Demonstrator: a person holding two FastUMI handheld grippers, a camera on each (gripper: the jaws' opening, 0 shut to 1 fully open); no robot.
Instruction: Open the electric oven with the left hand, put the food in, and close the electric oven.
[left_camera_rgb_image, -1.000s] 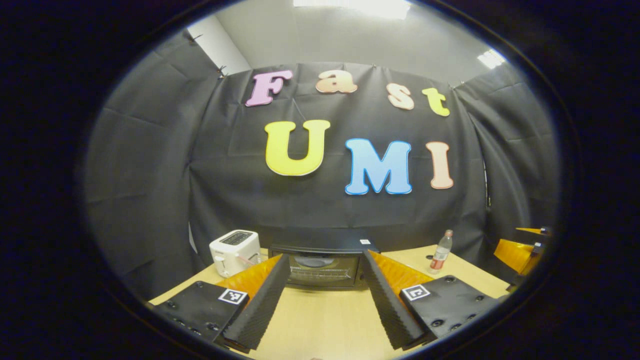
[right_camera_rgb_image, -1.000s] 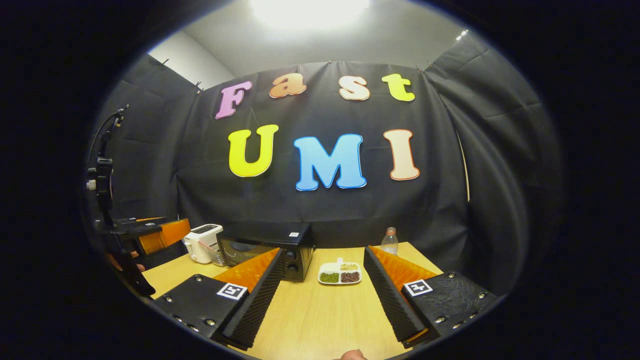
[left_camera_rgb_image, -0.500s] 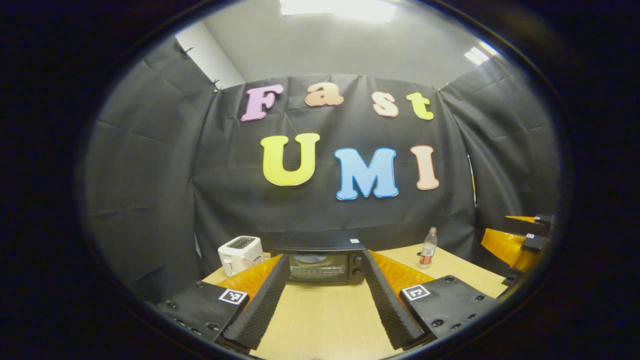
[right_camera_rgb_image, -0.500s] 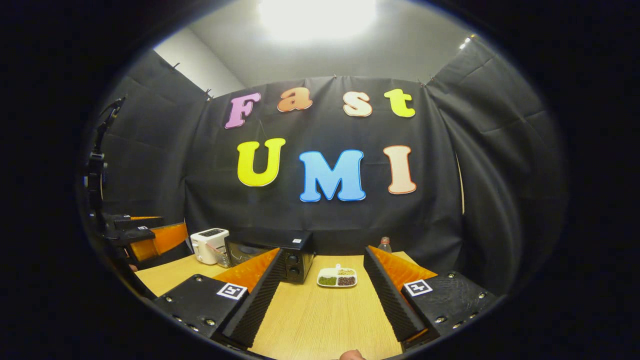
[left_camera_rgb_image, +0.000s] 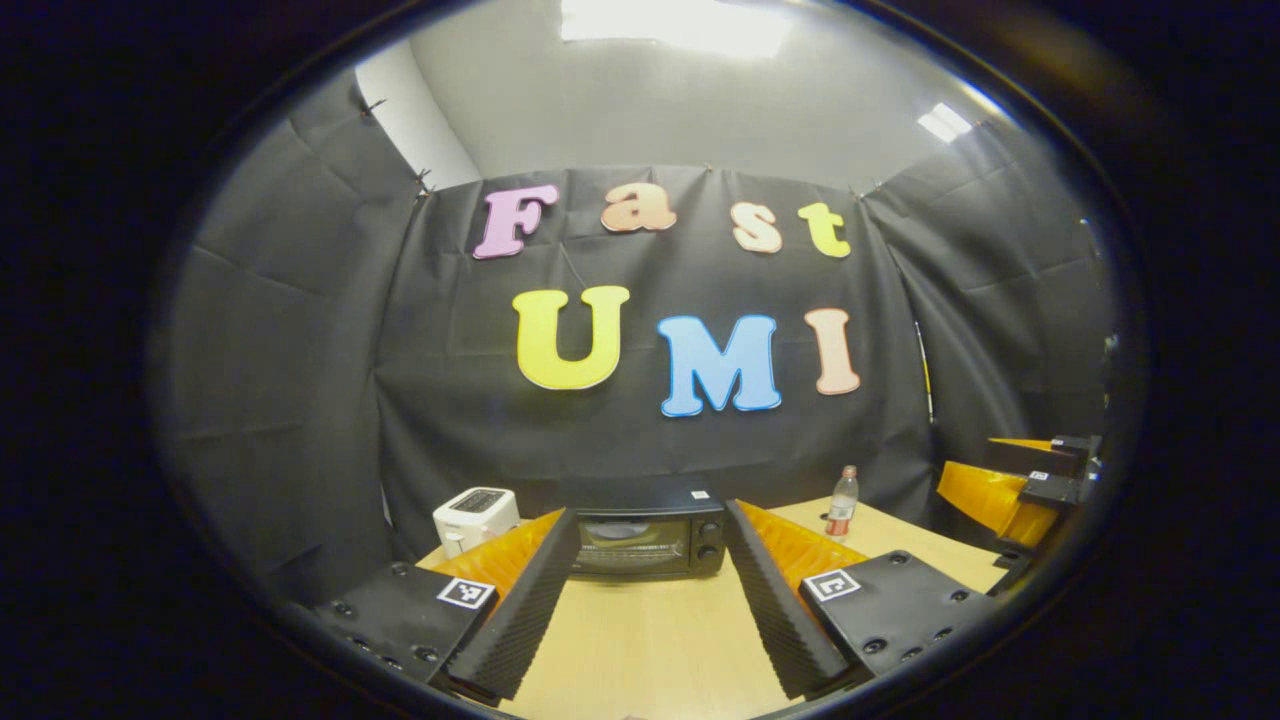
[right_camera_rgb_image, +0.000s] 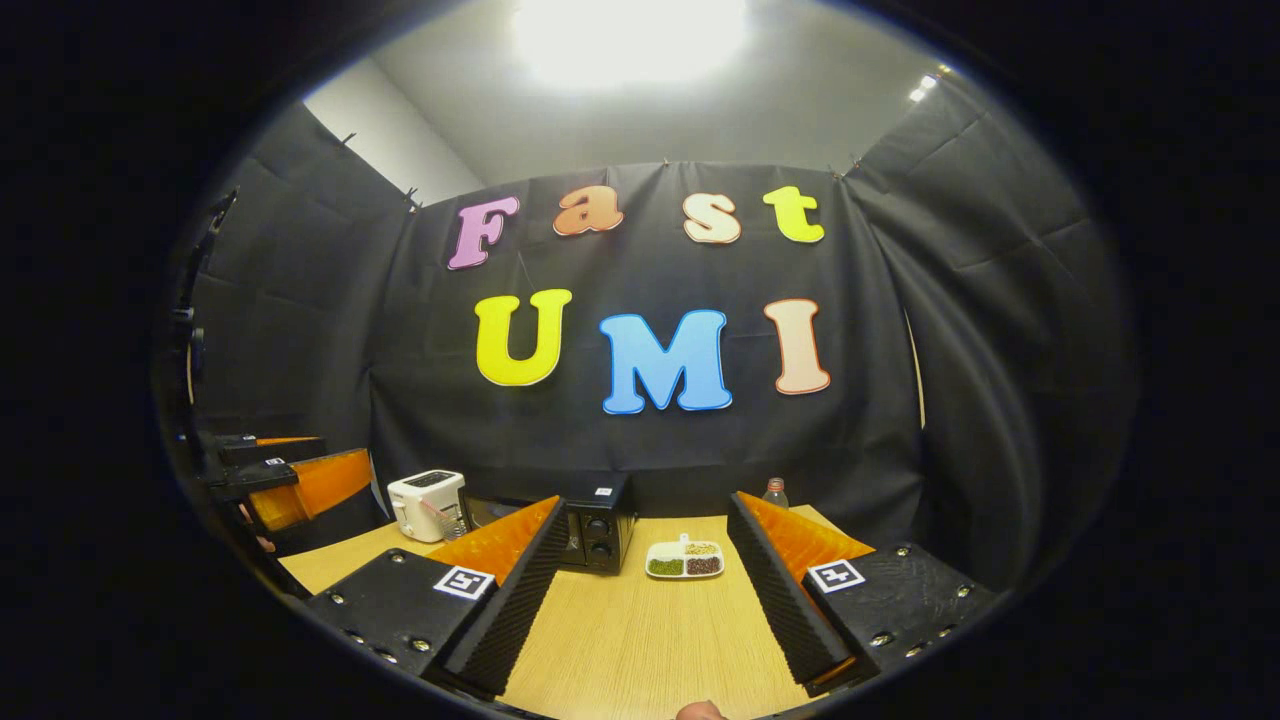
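In the left gripper view the left gripper (left_camera_rgb_image: 648, 600) sits at the bottom centre of the frame, its two fingers spread wide with nothing between them, above the bare wooden table (left_camera_rgb_image: 650, 650). Beyond the fingertips, just below the middle of the frame, stands the electric oven (left_camera_rgb_image: 645, 530), a low black box with its door closed. A dark glass window fills most of its front and two round knobs sit one above the other at the right end. Its long axis runs left to right across the frame and its front faces the camera squarely. A white toaster (left_camera_rgb_image: 475, 515) stands just to its left and a clear bottle (left_camera_rgb_image: 842, 503) well to its right.

In the right gripper view the right gripper (right_camera_rgb_image: 645, 610) also stands wide and empty at the bottom centre. Past it, a white divided plate of food (right_camera_rgb_image: 685, 560) lies flat on the table, just right of the oven's knob end.
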